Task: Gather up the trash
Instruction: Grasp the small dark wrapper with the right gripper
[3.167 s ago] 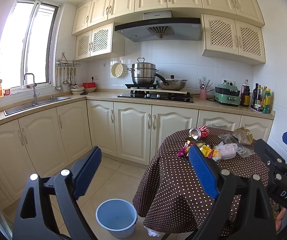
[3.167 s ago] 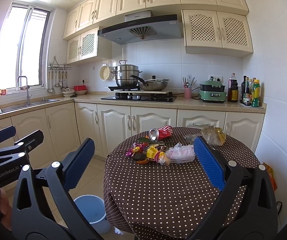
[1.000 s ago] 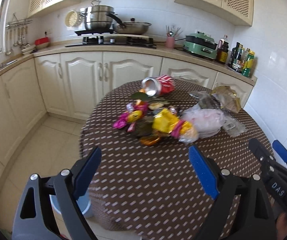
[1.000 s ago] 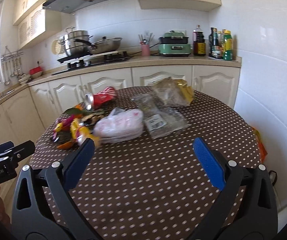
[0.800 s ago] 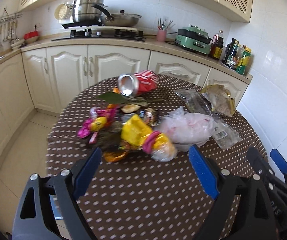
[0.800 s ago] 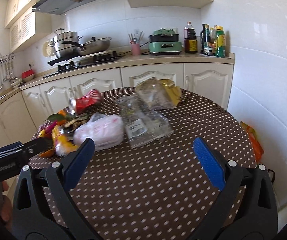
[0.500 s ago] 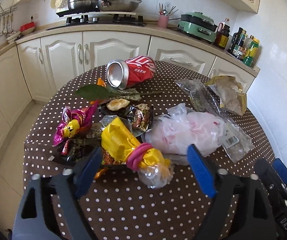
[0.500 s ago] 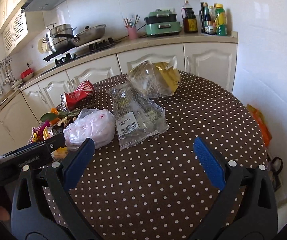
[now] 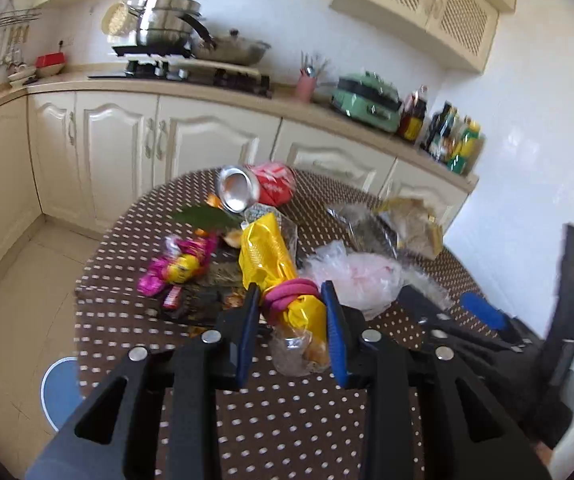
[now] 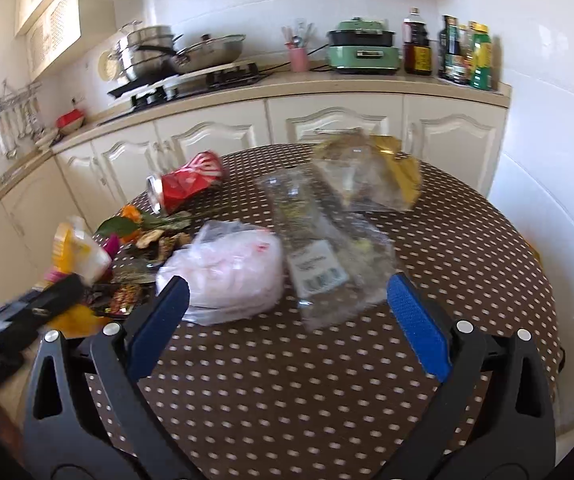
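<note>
My left gripper (image 9: 291,332) has just been closing, jaws narrowed around the yellow wrapper (image 9: 275,264), the one with a pink band (image 9: 291,294) round its middle. Blue pads sit on either side of its lower end, right at the crinkled clear tip. Can't confirm the pads are actually pressing; they look touching or just shy of it.

The wrapper's yellow body runs from between the pads up toward 12 o'clock in the left wrist view. Its clear tip lies on the brown polka-dot tablecloth (image 9: 287,420).

Rest of the trash, left wrist view, relative to the left gripper:
- magenta-and-yellow candy wrapper (image 9: 175,268) at 10 o'clock, near
- green leaf (image 9: 203,216) at 11 o'clock, with dark scraps between it and the pads
- red soda can (image 9: 255,190) on its side at 12 o'clock, open end facing me
- pink-white plastic bag (image 9: 359,276) at 1 o'clock, just beside the right pad
- crumpled clear-and-gold packet (image 9: 411,220) at 2 o'clock, farther back

Blue bin (image 9: 61,392) on the floor at 9 o'clock, partly hidden by the table edge.

My right gripper (image 10: 287,320) is wide open with nothing between the fingers, above bare tablecloth. In its view the plastic bag is at 11 o'clock, just past the left pad. A clear bag with a barcode label (image 10: 319,264) is at 12 o'clock. The frame is motion-blurred, so the finer details are unreliable.
</note>
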The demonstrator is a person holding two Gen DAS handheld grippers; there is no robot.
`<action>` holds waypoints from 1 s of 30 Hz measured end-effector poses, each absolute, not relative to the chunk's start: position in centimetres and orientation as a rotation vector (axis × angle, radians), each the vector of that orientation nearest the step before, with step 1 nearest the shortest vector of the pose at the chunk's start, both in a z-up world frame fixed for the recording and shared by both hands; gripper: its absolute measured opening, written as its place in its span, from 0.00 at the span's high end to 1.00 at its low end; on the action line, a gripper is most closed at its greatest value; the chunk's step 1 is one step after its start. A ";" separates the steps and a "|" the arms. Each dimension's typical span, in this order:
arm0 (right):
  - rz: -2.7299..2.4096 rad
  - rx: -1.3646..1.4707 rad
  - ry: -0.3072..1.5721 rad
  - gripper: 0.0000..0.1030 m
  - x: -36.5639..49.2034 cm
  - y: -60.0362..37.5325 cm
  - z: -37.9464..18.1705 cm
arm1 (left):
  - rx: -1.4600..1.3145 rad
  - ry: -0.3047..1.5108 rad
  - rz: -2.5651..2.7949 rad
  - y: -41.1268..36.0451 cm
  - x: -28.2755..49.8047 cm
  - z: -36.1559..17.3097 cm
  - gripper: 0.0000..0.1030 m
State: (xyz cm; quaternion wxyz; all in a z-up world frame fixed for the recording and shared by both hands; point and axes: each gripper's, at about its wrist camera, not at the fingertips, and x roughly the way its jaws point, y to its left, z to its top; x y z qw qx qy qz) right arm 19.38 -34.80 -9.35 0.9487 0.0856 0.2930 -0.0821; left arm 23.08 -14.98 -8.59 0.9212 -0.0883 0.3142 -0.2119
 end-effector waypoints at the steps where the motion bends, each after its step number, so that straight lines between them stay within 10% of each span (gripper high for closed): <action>1: -0.146 0.167 0.607 0.06 19.8 -34.1 -9.4 | -0.196 0.624 -0.417 -13.9 22.7 -8.1 0.71; 25: 0.195 -0.212 0.809 0.07 27.4 -17.0 -12.3 | -0.245 0.690 -0.165 -2.0 23.7 -12.0 0.71; 30: 0.175 -0.160 0.826 0.52 28.2 -17.8 -12.5 | -0.245 0.712 -0.170 -1.4 24.0 -12.8 0.71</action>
